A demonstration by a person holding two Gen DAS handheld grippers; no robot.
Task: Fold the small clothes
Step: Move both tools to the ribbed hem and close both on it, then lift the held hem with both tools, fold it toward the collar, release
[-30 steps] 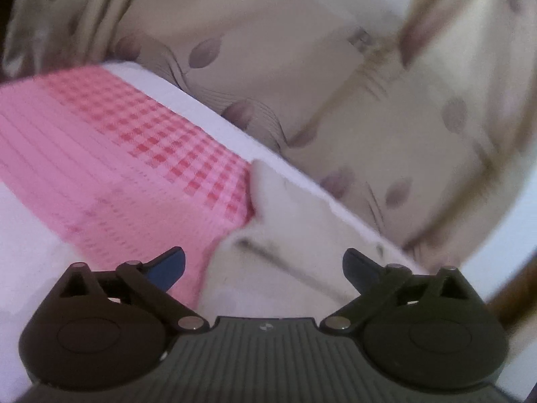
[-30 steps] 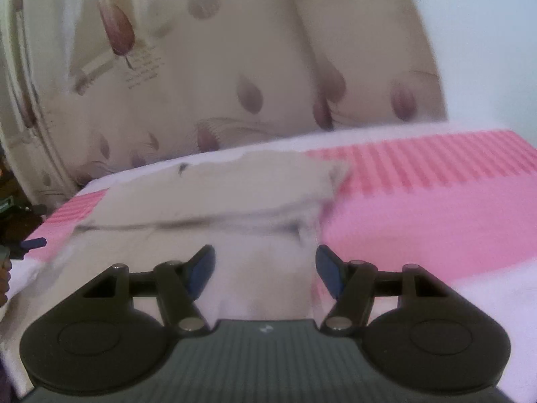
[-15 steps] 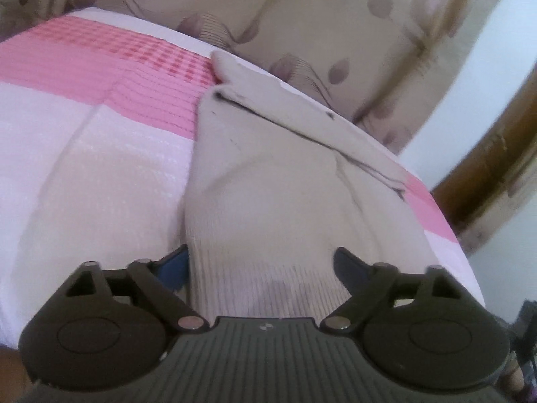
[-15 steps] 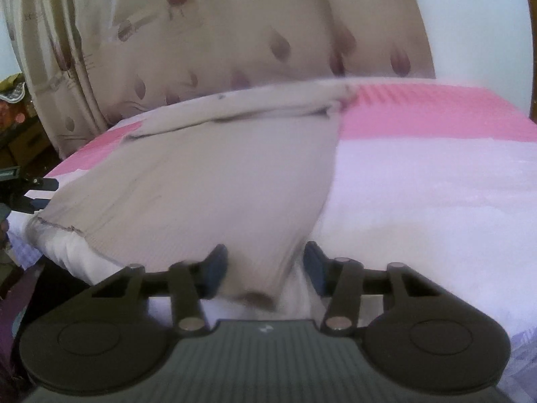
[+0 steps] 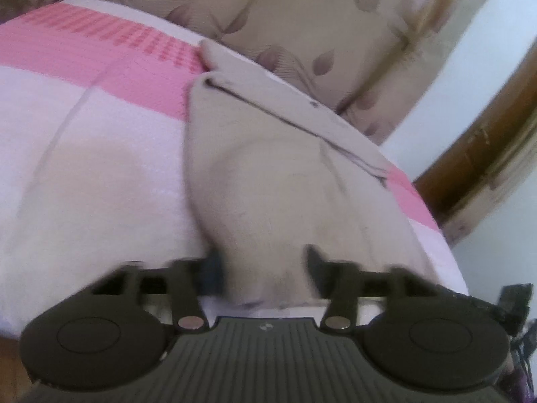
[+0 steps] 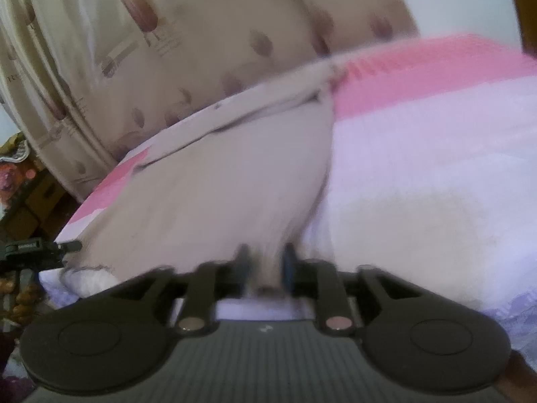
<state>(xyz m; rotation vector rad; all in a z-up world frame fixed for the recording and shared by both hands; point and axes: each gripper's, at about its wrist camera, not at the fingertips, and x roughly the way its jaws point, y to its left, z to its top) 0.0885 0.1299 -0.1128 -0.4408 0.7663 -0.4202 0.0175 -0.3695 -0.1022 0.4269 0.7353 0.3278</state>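
A beige knit garment (image 5: 278, 168) lies on the bed, its far part folded over along a dark seam. Its near hem hangs at the bed's front edge. My left gripper (image 5: 263, 265) straddles the hem's left corner, jaws partly closed around bunched cloth. My right gripper (image 6: 265, 265) is nearly shut on the hem's right corner (image 6: 265, 282), cloth pinched between the blue pads. The garment fills the left half of the right wrist view (image 6: 214, 181). The left gripper's tip (image 6: 67, 245) shows at the far left there.
The bedcover (image 5: 84, 168) is white with pink checked bands (image 6: 419, 74). Beige leaf-patterned curtains (image 5: 302, 16) hang right behind the bed. A wooden frame (image 5: 476, 154) stands at the right, clutter and boxes (image 6: 20, 181) at the left.
Both grippers came down from the far fold to the near hem. Both jaws have closed in around the hem corners, the right one almost fully.
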